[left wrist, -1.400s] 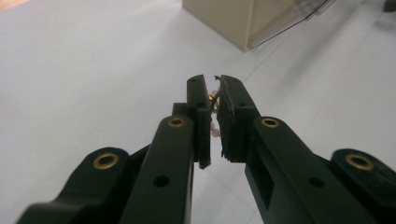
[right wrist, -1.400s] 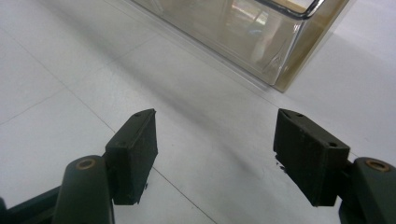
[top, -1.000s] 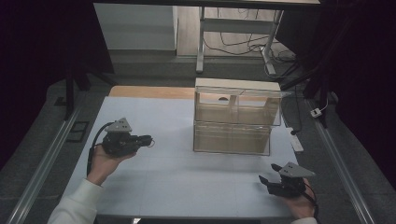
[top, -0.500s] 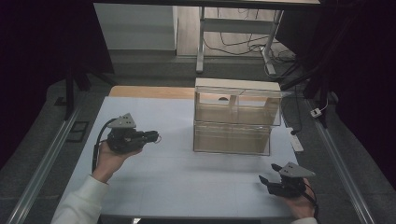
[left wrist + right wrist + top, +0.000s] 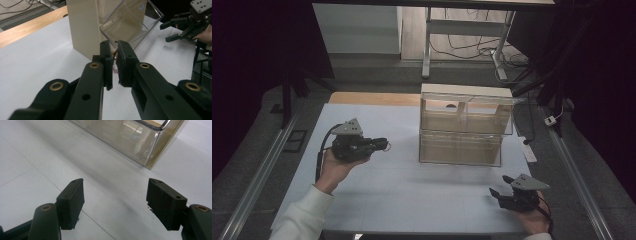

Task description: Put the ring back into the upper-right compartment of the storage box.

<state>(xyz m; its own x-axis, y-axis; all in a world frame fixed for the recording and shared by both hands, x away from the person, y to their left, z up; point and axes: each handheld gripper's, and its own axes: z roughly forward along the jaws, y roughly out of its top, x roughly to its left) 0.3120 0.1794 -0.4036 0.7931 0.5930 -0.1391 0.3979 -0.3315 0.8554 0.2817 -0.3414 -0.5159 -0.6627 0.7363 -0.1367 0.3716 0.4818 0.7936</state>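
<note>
White surface under everything, clear plastic organizer toward its far right. Left of the organizer, raised: left hand-held gripper, clamped on a small ring-like trinket, pinkish with a brass bit. Probably light, thin, slippery; best pinched flat across its band. Nearer than the organizer: right hand-held gripper, spread apart, holding nothing.

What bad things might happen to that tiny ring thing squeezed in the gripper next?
1. The left gripper pinches only a sliver of the small ring, so it might slip out and drop onto the white table.
2. The clear drawer box stands close ahead; the jaws could bump its wall instead of finding an opening.
3. The right gripper rests open, apart from the box, so nothing steadies the box if it is pushed.
</note>
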